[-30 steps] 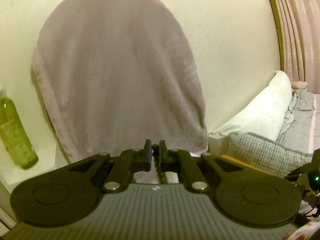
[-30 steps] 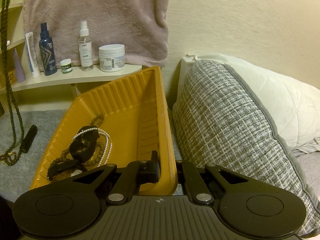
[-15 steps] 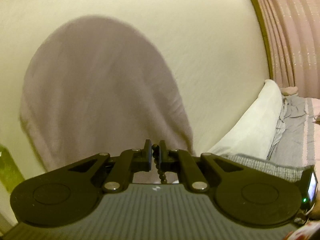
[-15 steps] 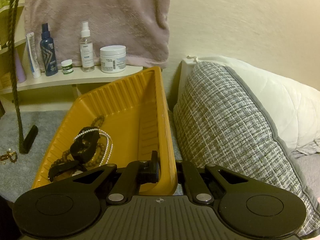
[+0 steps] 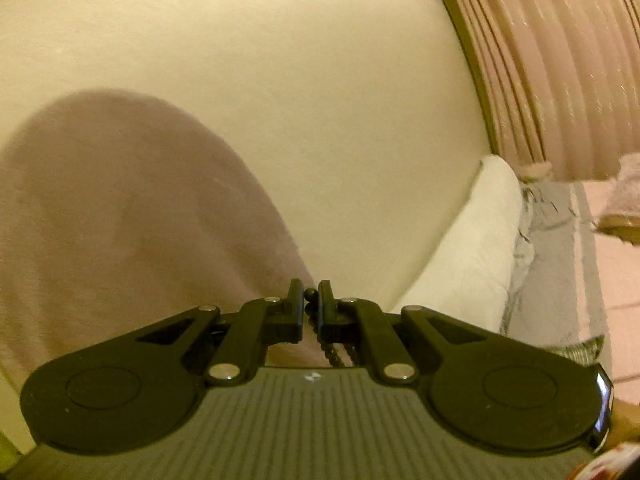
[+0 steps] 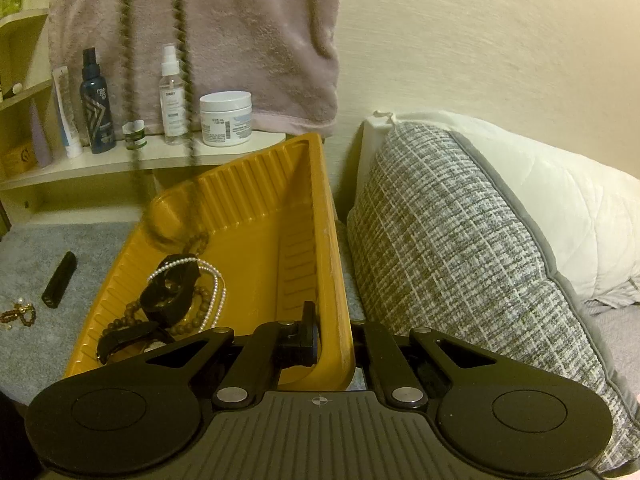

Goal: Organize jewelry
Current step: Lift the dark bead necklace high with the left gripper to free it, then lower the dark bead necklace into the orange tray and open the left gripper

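- dark bead necklace [image 5: 310,307] is pinched in the left gripper [image 5: 311,300], 2 strands dangling over the yellow tray [image 6: 256,216]
- right gripper [image 6: 332,320] is clamped on that tray's right wall
- pearls [image 6: 216,280] and a black watch [image 6: 170,290] sit inside it

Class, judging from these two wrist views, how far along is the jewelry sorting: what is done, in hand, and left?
Done: a pearl strand, brown beads and black pieces lie in the yellow tray.
In hand: the left gripper pinches a dark bead necklace dangling above the tray; the right gripper clamps the tray's wall.
Left: a gold piece and a black stick on the grey surface.
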{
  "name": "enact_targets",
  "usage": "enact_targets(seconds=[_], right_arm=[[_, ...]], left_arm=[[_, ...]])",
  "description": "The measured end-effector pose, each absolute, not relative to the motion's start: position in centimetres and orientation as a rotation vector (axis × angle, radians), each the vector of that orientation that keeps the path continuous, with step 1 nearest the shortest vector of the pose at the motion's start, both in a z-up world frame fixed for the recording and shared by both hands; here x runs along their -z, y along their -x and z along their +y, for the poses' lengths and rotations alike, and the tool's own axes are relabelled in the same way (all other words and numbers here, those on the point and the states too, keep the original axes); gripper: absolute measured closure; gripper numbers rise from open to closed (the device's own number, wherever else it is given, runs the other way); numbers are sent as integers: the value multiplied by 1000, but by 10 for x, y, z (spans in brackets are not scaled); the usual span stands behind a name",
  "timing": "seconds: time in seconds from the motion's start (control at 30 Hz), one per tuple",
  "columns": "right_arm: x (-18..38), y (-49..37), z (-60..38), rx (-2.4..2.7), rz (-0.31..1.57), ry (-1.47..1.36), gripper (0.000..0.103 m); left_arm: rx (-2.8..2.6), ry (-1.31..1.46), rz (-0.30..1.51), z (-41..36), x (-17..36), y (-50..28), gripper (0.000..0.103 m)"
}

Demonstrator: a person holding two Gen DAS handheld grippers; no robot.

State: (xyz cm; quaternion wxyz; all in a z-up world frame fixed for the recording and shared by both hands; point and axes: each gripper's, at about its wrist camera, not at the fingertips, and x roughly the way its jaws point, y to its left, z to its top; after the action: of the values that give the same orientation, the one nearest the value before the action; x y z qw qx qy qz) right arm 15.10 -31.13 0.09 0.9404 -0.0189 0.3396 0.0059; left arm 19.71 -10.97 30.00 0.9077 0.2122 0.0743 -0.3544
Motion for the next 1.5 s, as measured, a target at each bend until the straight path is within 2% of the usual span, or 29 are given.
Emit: enact_targets(seconds=[0.33, 0.63, 1.33, 1.5], right_arm=[[0, -150, -312, -13, 695, 37, 99], [1, -150, -313, -15, 697, 40, 99], [1, -150, -314, -13, 696, 39, 99], [1, -150, -314, -13, 696, 39, 99]], left_arm=[[840, -605, 323, -152, -227, -209, 97], [877, -646, 436, -174, -160, -222, 97], [860, -595, 668, -179, -75, -255, 97], [843, -560, 678, -169, -72, -258, 92]])
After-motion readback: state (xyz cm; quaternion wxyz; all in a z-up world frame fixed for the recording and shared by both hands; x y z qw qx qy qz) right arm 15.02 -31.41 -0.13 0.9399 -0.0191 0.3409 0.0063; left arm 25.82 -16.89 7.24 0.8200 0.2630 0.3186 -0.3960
